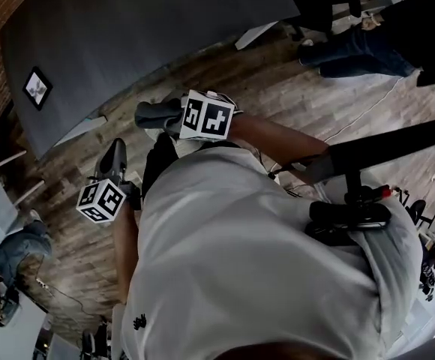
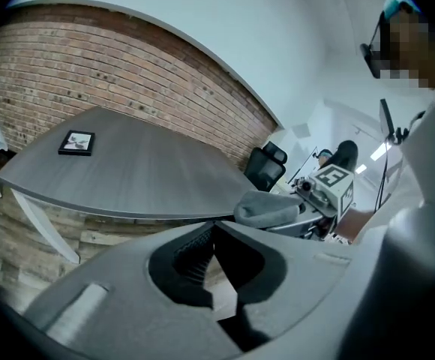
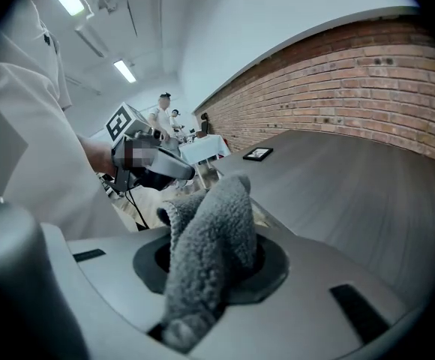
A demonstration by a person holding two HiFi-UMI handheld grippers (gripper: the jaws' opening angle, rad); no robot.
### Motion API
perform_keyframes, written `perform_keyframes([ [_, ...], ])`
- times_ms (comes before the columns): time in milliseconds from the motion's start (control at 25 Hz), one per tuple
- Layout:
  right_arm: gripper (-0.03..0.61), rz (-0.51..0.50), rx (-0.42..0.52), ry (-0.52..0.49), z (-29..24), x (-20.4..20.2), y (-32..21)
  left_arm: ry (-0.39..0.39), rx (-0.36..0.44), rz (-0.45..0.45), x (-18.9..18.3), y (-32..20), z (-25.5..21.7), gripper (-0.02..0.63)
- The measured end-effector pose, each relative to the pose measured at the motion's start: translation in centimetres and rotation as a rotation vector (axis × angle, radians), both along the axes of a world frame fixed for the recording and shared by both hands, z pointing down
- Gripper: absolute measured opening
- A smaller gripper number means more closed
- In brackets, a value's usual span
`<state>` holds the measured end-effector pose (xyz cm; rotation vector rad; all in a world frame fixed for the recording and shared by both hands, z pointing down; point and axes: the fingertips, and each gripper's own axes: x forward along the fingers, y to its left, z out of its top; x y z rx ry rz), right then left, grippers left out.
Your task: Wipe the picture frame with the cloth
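Left tongs (image 2: 216, 225) together, empty, clear only in their own view, right tongs (image 3: 211, 227) clamped on cloth (image 3: 201, 265)

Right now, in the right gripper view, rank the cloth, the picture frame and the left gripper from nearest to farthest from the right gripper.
1. the cloth: gripped in the jaws.
2. the left gripper: at left, past the cloth.
3. the picture frame: far off, flat on the table.
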<state>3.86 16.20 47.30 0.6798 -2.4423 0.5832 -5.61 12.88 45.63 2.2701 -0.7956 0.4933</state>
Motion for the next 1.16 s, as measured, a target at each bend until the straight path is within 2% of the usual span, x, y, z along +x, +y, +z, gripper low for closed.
perform_keyframes([
  [160, 0.087, -0.022, 0.015, 0.002, -0.6, -2.0, 2.7, -0.003, -0.002, 0.033, -0.6, 2.1, -0.1, 0.012],
  [480, 0.087, -0.02, 0.038, 0.041, -1.6, -5.9, 4.6, 0.033, 0.088, 0.099, -2.5, 2.2, -3.4, 0.012],
  [640, 0.087, -0.032, 0.038, 0.052, -1.8, -10.3, 4.5, 0.043, 0.088, 0.076, -7.4, 2.5, -3.5, 0.012],
  [880, 0.087, -0.062, 0.044, 0.071, -2.5, -18.2, 4.7, 0.041, 0.053, 0.01, -17.4, 3.3, -2.1, 0.013],
  [1160, 0.087, -0.082, 0.055, 0.073, -2.4, -24.7, 5.0, 0.046, 0.069, -0.012, -24.0, 3.9, -2.1, 0.012],
])
